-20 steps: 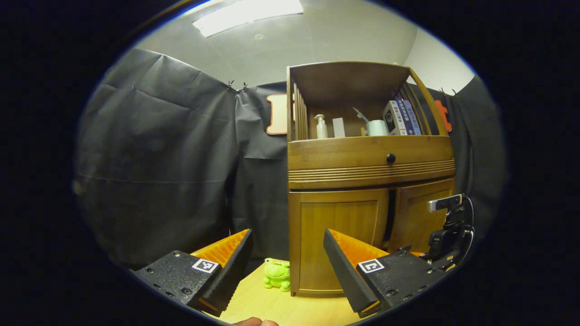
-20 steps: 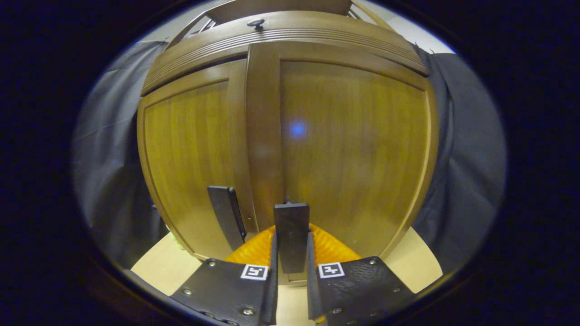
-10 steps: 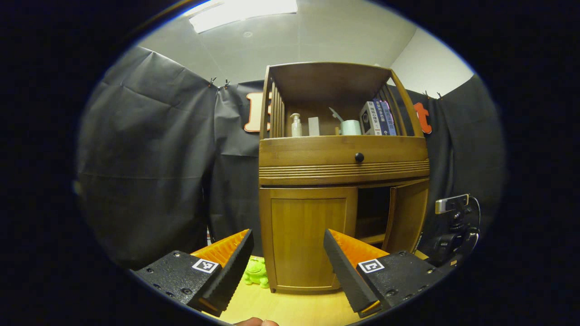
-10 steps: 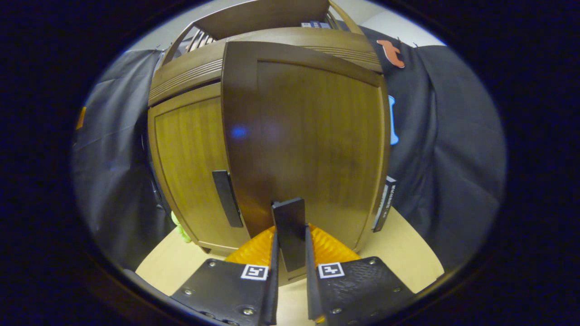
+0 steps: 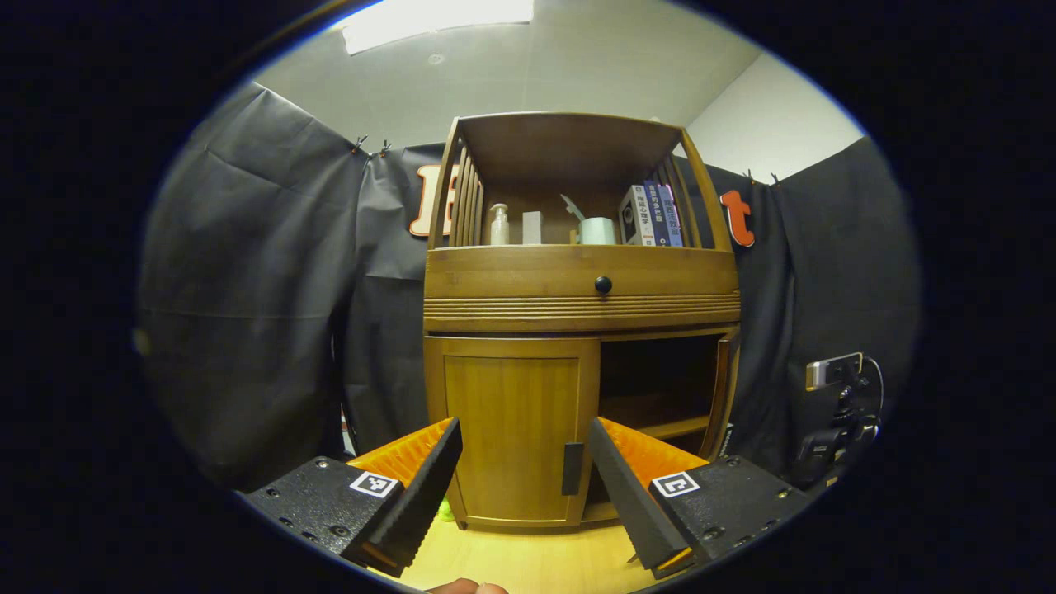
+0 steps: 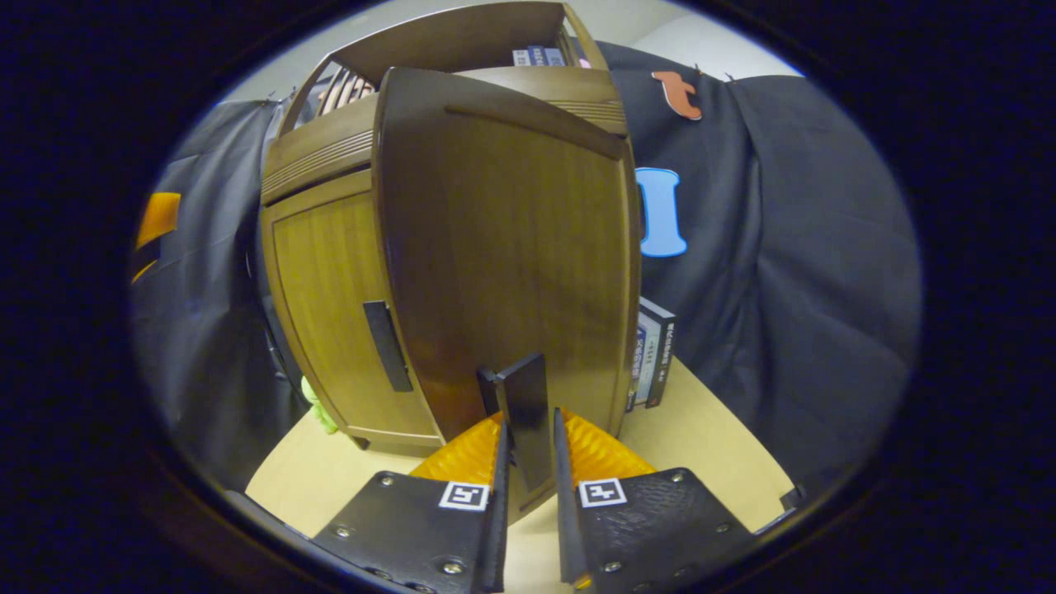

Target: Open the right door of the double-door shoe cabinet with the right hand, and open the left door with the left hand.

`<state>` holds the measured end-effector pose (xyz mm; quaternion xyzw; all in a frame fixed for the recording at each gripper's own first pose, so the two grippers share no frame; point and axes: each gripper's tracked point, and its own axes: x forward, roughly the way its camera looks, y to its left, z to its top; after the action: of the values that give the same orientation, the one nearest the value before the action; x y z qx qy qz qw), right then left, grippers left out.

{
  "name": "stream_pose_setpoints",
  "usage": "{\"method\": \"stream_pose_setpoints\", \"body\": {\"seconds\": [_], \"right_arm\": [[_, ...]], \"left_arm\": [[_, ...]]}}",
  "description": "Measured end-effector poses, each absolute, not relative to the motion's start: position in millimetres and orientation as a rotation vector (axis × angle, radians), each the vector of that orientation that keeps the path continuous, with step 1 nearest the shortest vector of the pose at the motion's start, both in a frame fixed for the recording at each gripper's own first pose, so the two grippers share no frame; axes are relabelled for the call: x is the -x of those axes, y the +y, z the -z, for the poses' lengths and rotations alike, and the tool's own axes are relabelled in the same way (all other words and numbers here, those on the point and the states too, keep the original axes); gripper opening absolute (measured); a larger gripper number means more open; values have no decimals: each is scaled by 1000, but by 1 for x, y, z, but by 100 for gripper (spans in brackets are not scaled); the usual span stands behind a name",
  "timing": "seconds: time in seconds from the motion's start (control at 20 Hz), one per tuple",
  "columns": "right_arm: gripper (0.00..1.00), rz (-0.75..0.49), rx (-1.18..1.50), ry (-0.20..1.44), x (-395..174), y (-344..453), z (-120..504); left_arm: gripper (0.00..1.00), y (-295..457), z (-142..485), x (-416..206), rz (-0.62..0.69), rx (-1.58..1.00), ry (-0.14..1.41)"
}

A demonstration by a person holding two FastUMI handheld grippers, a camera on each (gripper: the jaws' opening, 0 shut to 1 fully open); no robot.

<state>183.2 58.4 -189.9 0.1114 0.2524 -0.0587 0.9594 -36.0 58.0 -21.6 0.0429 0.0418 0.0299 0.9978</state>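
One brown wooden right door (image 6: 503,247) hangs swung out, its dark upright handle (image 6: 522,421) clamped between the right gripper (image 6: 528,462). Left gripper (image 5: 521,462), spread wide, faces the closed left door's vertical handle (image 5: 572,469) straight ahead.

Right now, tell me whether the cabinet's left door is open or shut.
Shut. The left door sits flush in the cabinet frame, while the right door is swung out, the right gripper clamped on its handle.
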Motion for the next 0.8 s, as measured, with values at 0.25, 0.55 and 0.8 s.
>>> {"method": "stream_pose_setpoints", "body": {"seconds": [0.25, 0.55, 0.8], "right_arm": [[25, 161, -216, 514, -189, 47, 187], [25, 216, -199, 494, -182, 20, 182], [16, 277, -178, 481, -164, -14, 177]], "left_arm": [[96, 44, 26, 30, -26, -76, 91], [93, 26, 35, 20, 25, -56, 102], [93, 11, 41, 15, 69, -42, 109]]}}
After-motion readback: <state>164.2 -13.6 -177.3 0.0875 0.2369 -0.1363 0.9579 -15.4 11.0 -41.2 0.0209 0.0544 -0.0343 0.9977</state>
